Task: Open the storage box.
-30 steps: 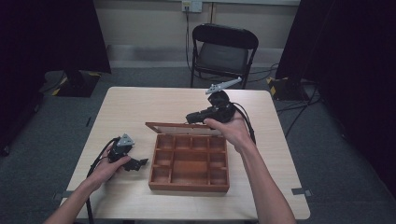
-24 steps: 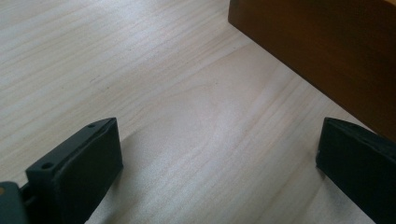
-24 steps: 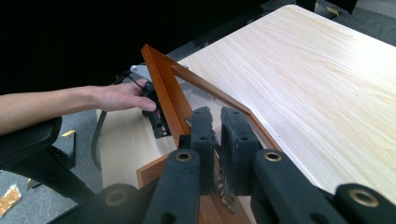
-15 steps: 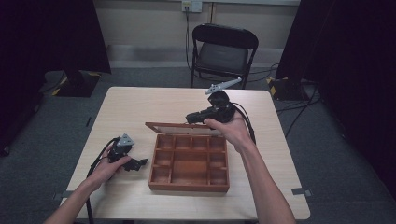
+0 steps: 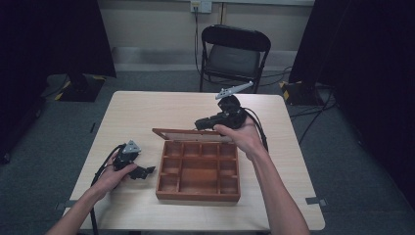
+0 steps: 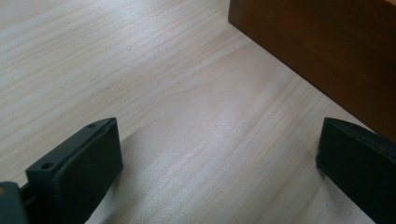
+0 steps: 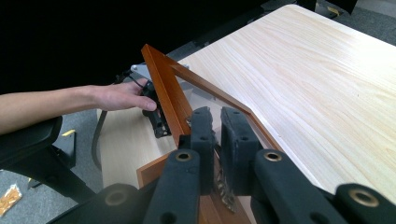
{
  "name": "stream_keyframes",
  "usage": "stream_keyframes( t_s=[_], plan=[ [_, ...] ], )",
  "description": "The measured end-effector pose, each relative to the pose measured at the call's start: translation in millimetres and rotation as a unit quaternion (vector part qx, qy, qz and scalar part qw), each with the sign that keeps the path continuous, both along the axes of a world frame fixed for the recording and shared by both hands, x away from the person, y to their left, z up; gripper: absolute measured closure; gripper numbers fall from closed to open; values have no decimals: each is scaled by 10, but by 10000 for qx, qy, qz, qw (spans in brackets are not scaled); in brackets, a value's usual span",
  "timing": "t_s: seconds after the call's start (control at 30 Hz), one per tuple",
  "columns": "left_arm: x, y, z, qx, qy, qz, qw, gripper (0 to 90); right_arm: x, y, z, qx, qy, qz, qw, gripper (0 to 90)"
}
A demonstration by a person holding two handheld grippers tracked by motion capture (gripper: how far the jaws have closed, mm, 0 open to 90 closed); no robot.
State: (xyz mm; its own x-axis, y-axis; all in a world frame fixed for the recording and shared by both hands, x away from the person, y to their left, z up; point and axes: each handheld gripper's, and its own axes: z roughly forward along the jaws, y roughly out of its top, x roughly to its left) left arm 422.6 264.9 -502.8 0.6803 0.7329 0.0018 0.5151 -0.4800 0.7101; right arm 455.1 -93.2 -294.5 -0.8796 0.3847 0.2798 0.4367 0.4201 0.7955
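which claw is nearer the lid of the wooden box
Right. The right claw is shut on the lid at its edge, holding it raised. The left claw rests open on the table beside the box's left wall, apart from the lid.

1. A light wooden table [image 5: 147,112] is placed on a grey carpeted floor [image 5: 58,127].
2. A black folding chair [image 5: 235,51] is seen behind the table, near a pale wall [image 5: 147,22].
3. A socket [image 5: 200,6] is mounted on this wall.
4. Dark curtains [image 5: 362,49] are hung on both sides.
5. Cables [image 5: 313,110] are laid on the floor at the right.
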Motion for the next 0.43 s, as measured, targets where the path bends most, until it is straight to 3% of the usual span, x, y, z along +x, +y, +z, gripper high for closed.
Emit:
stream_keyframes(
  t_s=[0.43],
  plan=[
    [1, 0, 0, 2, -1, -5, 10000, 0, 1, -6, -10, 37, 16, 18, 10000, 835]
  ],
)
